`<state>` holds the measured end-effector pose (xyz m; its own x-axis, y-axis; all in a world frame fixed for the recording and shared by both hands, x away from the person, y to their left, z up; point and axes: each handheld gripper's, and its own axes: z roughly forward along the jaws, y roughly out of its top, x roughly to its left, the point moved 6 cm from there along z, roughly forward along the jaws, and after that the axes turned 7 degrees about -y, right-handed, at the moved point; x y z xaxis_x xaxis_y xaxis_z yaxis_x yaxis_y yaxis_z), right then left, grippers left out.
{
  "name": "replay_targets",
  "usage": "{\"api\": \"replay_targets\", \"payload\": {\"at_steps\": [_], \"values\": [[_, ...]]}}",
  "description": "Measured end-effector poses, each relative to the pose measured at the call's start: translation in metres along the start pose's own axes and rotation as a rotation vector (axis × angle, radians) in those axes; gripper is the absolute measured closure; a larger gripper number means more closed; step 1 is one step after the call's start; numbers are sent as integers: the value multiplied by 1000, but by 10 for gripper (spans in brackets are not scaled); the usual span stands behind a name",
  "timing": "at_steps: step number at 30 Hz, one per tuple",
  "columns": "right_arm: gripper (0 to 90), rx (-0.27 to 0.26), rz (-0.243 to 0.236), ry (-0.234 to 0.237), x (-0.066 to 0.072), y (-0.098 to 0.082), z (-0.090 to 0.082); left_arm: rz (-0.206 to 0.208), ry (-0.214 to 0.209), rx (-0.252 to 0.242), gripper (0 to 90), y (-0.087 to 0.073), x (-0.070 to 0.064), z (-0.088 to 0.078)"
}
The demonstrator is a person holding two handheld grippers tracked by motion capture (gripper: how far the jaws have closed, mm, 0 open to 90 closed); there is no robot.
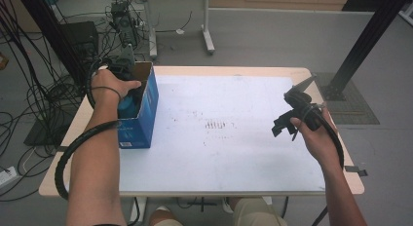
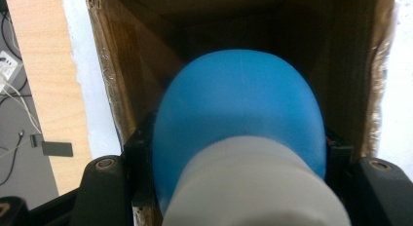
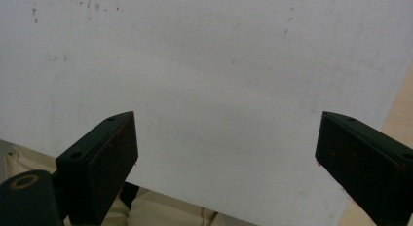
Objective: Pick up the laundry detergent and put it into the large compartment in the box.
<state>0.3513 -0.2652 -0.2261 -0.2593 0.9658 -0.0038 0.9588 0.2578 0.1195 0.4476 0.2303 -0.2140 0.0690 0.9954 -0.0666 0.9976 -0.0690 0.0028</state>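
An open blue cardboard box (image 1: 148, 106) stands at the left end of the table, and its brown inner walls (image 2: 122, 89) appear in the left gripper view. My left gripper (image 1: 129, 100) reaches down into the box and is shut on a blue rounded object (image 2: 238, 104) with a pale grey-white end (image 2: 253, 187) nearest the camera. A jaw sits on each side of the object, which hides the box floor. My right gripper (image 1: 282, 126) hovers over the right part of the white mat (image 1: 229, 123). Its jaws are open (image 3: 226, 153) with nothing between them.
The white mat (image 3: 219, 65) covers most of the wooden table (image 1: 336, 138). A black frame post (image 1: 370, 36) rises at the back right. Cables (image 1: 29, 99) lie on the floor to the left. The person's knees (image 1: 243, 214) are at the table's front edge.
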Motion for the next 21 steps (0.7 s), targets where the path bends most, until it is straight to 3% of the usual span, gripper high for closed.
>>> {"api": "replay_targets", "payload": {"at_steps": [10,21], "values": [[82,4,-6,-1,2,1,1,8,-9,24,375,-1,0,15],[82,5,-2,-3,2,2,1,10,-7,19,373,-1,-1,16]]}}
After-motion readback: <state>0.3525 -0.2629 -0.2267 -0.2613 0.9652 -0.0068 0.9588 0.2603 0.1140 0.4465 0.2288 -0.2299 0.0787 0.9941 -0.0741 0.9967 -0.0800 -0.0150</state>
